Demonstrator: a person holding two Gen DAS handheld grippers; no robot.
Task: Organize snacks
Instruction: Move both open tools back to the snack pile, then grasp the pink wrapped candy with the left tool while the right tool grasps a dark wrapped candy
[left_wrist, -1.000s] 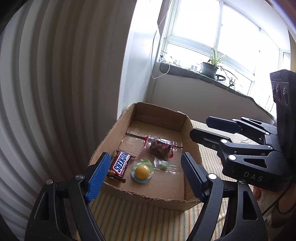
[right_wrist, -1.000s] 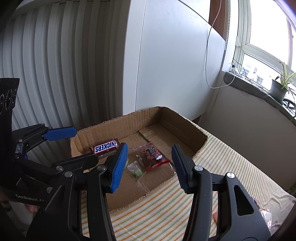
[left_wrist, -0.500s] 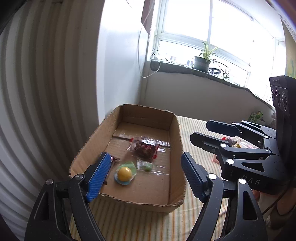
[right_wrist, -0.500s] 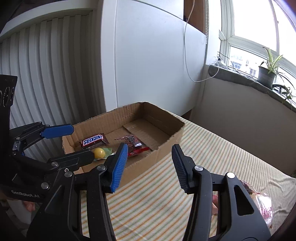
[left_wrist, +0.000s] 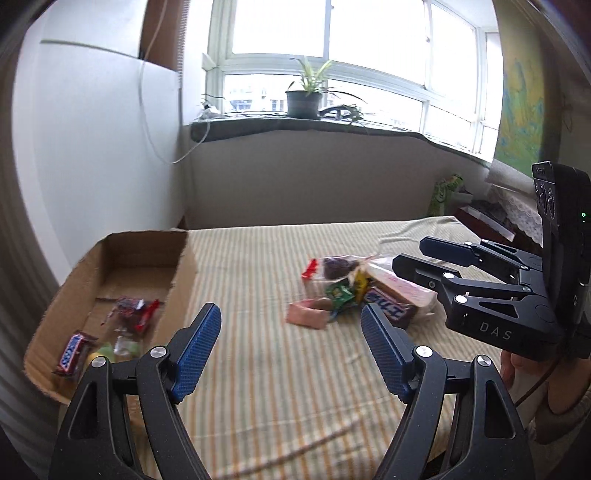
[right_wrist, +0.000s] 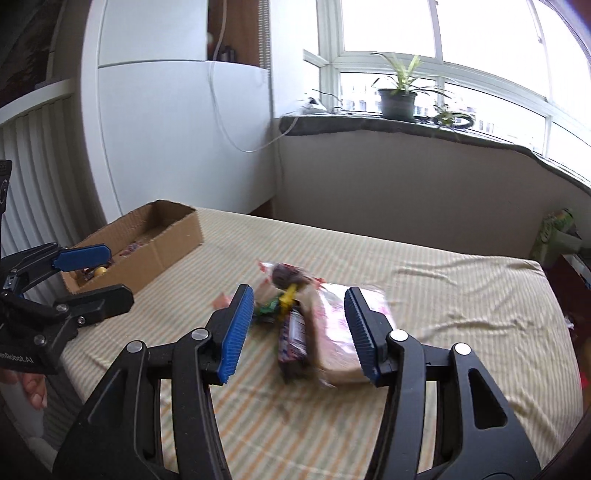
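Both grippers point forward and downward over the striped cloth (left_wrist: 280, 387) covering the bed. The left gripper (left_wrist: 291, 345) has its jaws wide apart and holds nothing. The right gripper (right_wrist: 299, 328) has just been opening its jaws; they stand apart above the snack pile (right_wrist: 310, 325), pressing on nothing. Its fingers carry ribbed blue pads (right_wrist: 236, 332) on black frames.

The pile lies mid-bed: crinkled wrappers, a dark bar (left_wrist: 391, 312), a pink block (left_wrist: 306, 315) and a clear bag with pink print (right_wrist: 340, 332), blurred in the right wrist view. The open cardboard box (left_wrist: 184, 273), with rough-torn rims, sits at the bed's far left corner holding a Snickers bar (left_wrist: 72, 352) and small wrapped sweets. A potted plant (right_wrist: 397, 99) stands on the windowsill.
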